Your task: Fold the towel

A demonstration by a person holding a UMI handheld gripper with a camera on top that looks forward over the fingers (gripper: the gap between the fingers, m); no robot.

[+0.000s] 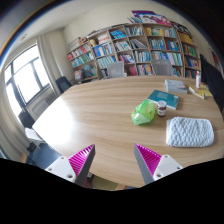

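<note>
A light grey-white towel (190,131) lies bunched in a rough rectangle on the wooden table (95,115), beyond my fingers and off to the right. My gripper (115,160) is open and empty, held above the table's near edge, with nothing between its magenta pads (82,160). The towel is well apart from both fingers.
A green crumpled bag (144,111) and a teal book (164,98) lie on the table left of the towel, with a small jar (162,107) between them. Bookshelves (130,50) line the far wall. Windows (25,80) and dark chairs (40,150) are to the left.
</note>
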